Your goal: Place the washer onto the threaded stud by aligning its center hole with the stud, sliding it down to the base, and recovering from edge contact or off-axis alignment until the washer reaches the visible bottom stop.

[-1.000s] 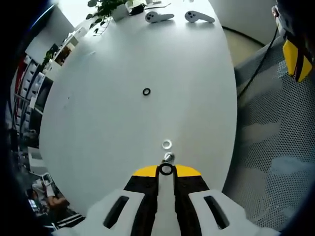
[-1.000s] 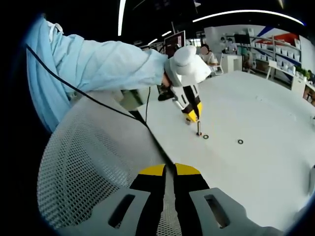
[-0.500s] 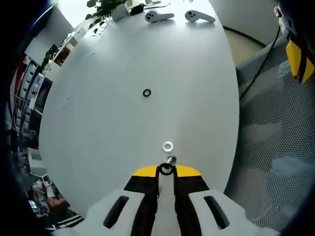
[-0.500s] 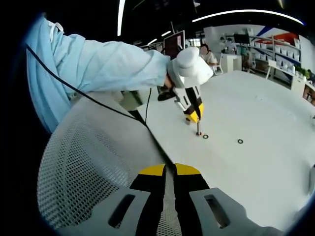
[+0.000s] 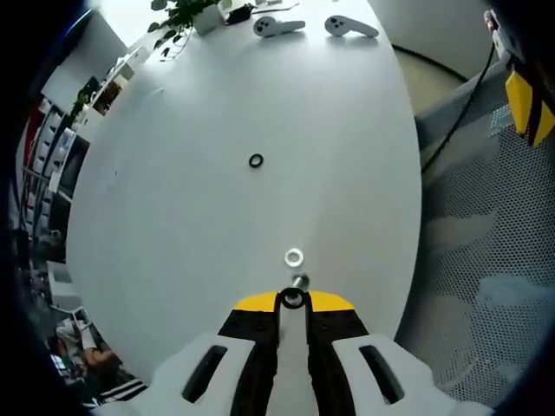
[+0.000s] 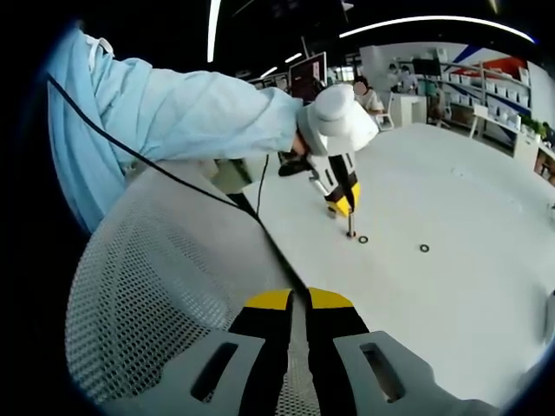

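My left gripper (image 5: 292,300) is shut on a small black washer (image 5: 292,298), pinched between its yellow-tipped jaws. The top of the metal threaded stud (image 5: 299,281) stands just beyond the washer, seen almost end-on. In the right gripper view, a white-gloved hand (image 6: 338,117) holds the left gripper (image 6: 343,206) tilted down, its tips just above and beside the upright stud (image 6: 350,227). Whether the washer touches the stud I cannot tell. My right gripper (image 6: 301,300) is shut with nothing in it, hanging over a mesh chair back (image 6: 173,295).
On the white table (image 5: 199,208), a white ring (image 5: 294,256) lies just past the stud and a black ring (image 5: 256,160) farther out. Two controllers (image 5: 278,26) and a plant (image 5: 186,12) sit at the far end. The table edge runs close on the right.
The left gripper with the washer has shifted very slightly beside the stud. The right gripper has stayed still.
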